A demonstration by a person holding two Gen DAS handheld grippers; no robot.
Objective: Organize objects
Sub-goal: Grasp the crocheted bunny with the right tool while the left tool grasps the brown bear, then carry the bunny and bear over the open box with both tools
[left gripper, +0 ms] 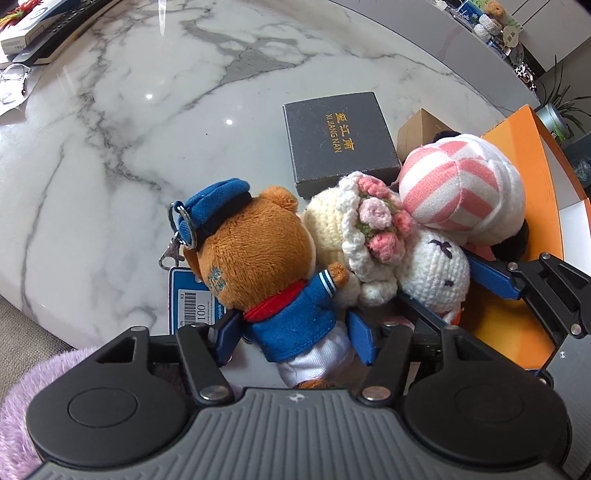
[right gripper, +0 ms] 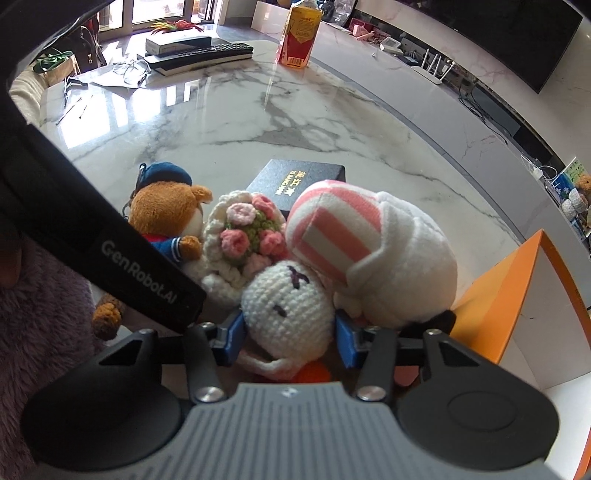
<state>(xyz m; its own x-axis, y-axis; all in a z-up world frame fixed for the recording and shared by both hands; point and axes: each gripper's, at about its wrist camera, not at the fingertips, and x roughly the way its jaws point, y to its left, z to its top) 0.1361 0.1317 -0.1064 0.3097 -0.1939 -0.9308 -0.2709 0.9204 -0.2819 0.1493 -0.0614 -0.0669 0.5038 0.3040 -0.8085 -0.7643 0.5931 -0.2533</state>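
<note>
My left gripper (left gripper: 295,332) is shut on a brown teddy bear (left gripper: 258,258) in a blue sailor suit and cap, held upright over the marble table's near edge. My right gripper (right gripper: 291,339) is shut on a white crochet bunny (right gripper: 284,299), also seen in the left wrist view (left gripper: 436,266). A crochet flower bouquet (right gripper: 243,236) lies between bear and bunny. A pink-and-white striped plush (right gripper: 369,251) leans on the bunny. A dark gift box (left gripper: 340,140) lies flat behind the toys. An open orange box (left gripper: 535,206) stands on the right.
A marble table (left gripper: 147,129) spreads to the far left. A juice bottle (right gripper: 299,33), remote controls (right gripper: 207,51) and glasses (right gripper: 133,74) sit at its far side. A small cardboard box (left gripper: 417,129) stands beside the dark box.
</note>
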